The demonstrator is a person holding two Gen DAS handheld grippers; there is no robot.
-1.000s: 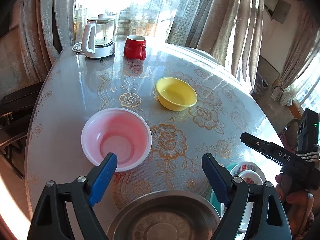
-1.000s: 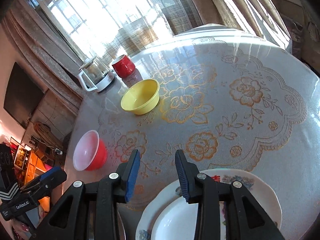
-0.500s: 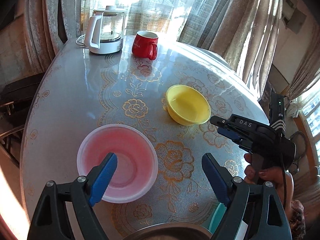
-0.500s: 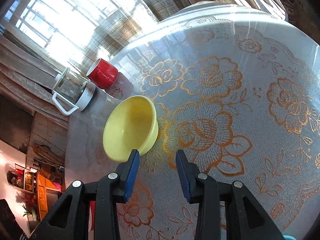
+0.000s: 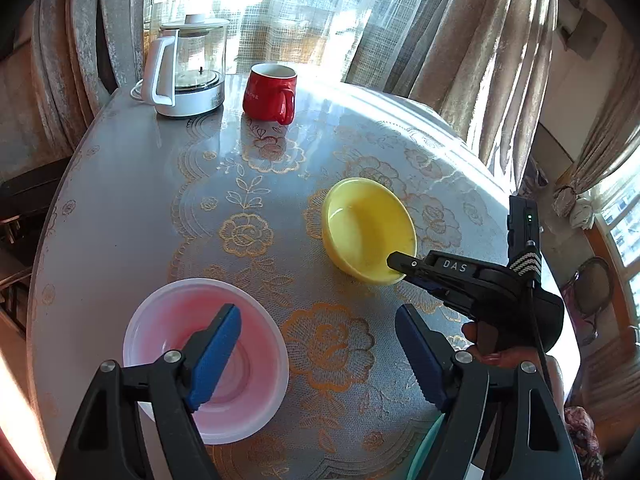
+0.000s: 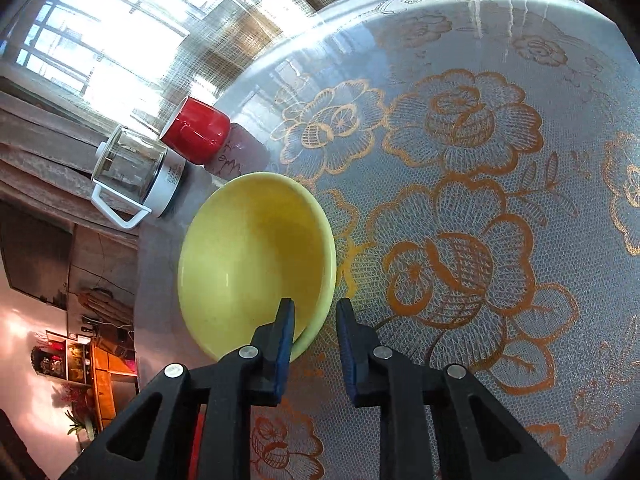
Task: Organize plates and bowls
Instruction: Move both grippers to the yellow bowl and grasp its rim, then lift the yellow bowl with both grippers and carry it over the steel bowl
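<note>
Yellow plastic fills the right wrist view: the yellow bowl (image 6: 256, 264) sits on the tabletop (image 6: 500, 128), its near rim between the right gripper (image 6: 314, 330) pads. Those jaws are narrow and closing, with the left pad inside the bowl and the right pad outside; a small gap shows beside the rim, so they are not yet clamped. Only the left wrist view shows the pink bowl (image 5: 240, 344) near the left edge, and the hand (image 5: 492, 344) carrying the right gripper. The left gripper (image 5: 320, 356) is wide but closing, holding nothing; its left pad hangs over the pink bowl. Both views show the red mug (image 5: 270, 94) and glass kettle (image 5: 186, 68) at the far side.
</note>
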